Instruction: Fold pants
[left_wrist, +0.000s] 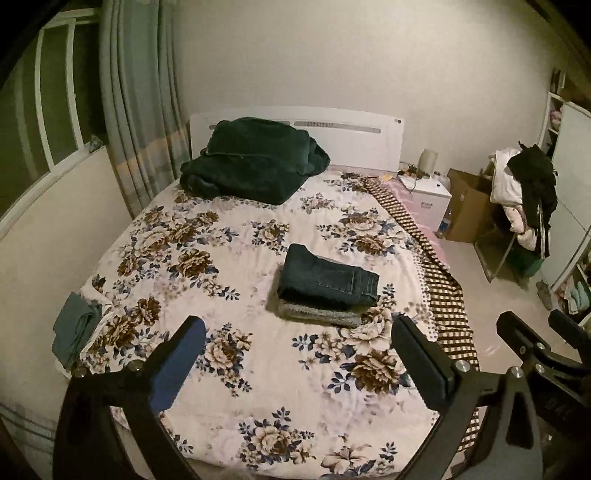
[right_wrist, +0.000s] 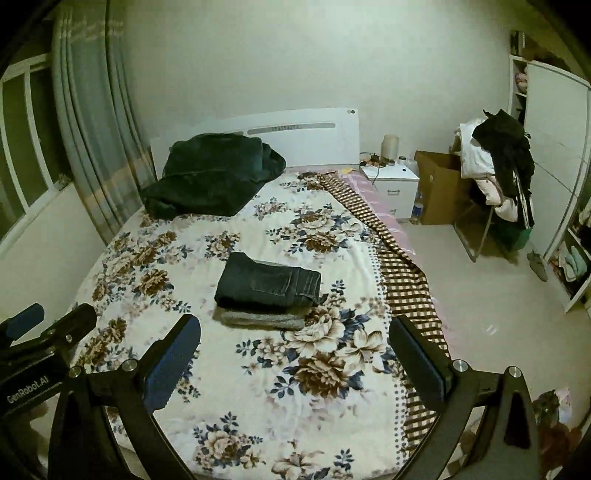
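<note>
Nearest the lens in the left wrist view, the left hand-held gripper (left_wrist: 297, 360) stands with its 2 fingers spread wide and nothing between them; in the right wrist view the right hand-held gripper (right_wrist: 295, 360) is spread just as wide and also empty. Both hang above the foot of a bed (left_wrist: 258, 424) covered by 1 white quilt with brown and blue flowers. Along the bed's side at 3 o'clock runs 1 brown checked cloth (left_wrist: 448, 295). A white headboard (left_wrist: 354, 142) closes the far end at 12 o'clock, with 1 dark green blanket (left_wrist: 251, 162) heaped before it. Curtains (left_wrist: 136, 110) and a window (left_wrist: 48, 110) fill 10 o'clock; 1 white nightstand (left_wrist: 430, 197), 1 cardboard box (left_wrist: 467, 206) and 1 chair piled with clothes (left_wrist: 524, 195) stand around 2 o'clock.

At mid-bed lies a stack of 2 folded pieces: dark denim pants (left_wrist: 328, 280) resting on a grey folded garment (left_wrist: 317, 317). From the left hand-held gripper the pants lie ahead at 12 o'clock, apart from both fingers; from the right one they lie toward 11 o'clock, likewise untouched.
</note>
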